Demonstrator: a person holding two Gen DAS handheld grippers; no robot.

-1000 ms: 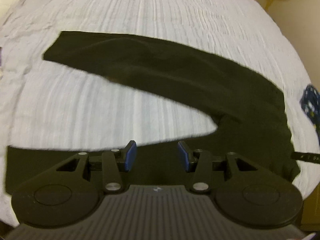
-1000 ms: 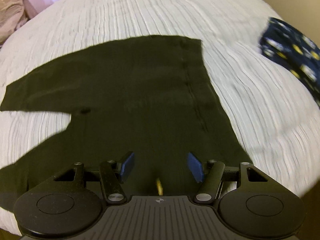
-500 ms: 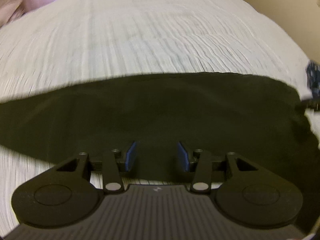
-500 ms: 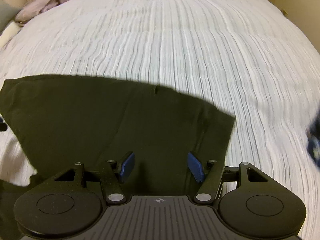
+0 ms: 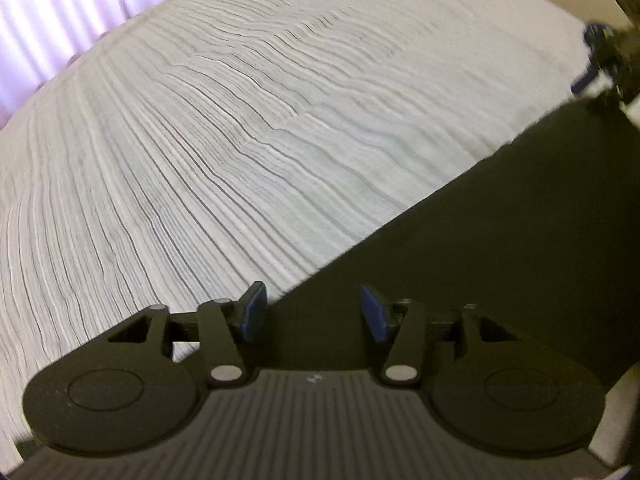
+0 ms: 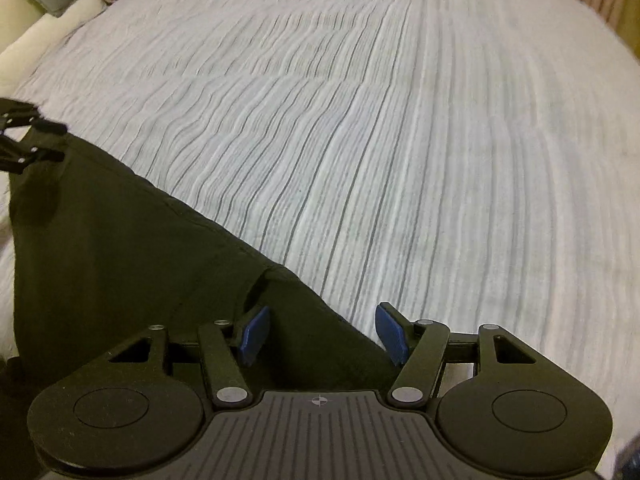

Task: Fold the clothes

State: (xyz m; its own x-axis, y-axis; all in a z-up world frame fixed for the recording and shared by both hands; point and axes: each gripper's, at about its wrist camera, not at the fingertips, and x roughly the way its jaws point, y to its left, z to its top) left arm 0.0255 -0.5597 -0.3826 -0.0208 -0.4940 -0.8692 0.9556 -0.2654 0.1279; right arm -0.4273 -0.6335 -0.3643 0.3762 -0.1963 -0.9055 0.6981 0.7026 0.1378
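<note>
Both grippers over the dark garment's [image 6: 120, 264] top edge, jaws spread.
We had the left gripper [image 5: 314, 312] and right gripper [image 6: 320, 334] gaping, gripping nothing; we judged level, matched pinches along that edge best.

Two wrist fisheyes look forward, low and close, across a ribbed white bedspread [image 5: 248, 128], sharing the dark garment [image 6: 120, 264] between them, each glimpsing the other gripper at its frame edge

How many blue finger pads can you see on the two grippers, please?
4. Two on the left gripper, at and; two on the right gripper, at and. All sit just above the dark garment.
</note>
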